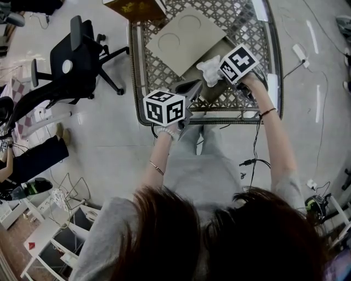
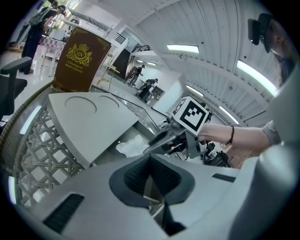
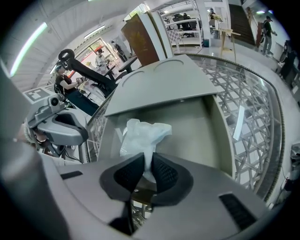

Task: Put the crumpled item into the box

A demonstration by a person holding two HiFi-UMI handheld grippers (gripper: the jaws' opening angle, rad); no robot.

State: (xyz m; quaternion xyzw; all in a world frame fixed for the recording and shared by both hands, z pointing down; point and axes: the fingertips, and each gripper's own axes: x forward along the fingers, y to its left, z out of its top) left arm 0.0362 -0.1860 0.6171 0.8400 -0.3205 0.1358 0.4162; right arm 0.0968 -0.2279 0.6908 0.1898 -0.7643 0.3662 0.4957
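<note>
The crumpled item (image 1: 208, 70) is a wad of white paper, pinched between the pads of my right gripper (image 1: 215, 75). In the right gripper view the wad (image 3: 140, 133) sticks up from that gripper (image 3: 146, 171) and hangs over the open grey box (image 3: 197, 136), whose lid (image 3: 159, 89) is tipped back. The left gripper view shows the lid (image 2: 93, 122) and the wad (image 2: 133, 145) beyond it. My left gripper (image 1: 192, 88) hovers near the table's front edge, left of the box. Nothing sits in the narrow gap between its jaws (image 2: 150, 176).
The box rests on a glass table with a lattice top (image 1: 241, 22). A brown box with a gold crest (image 1: 134, 8) stands at the table's far left corner. A black office chair (image 1: 77, 60) is on the floor to the left, and cables lie to the right.
</note>
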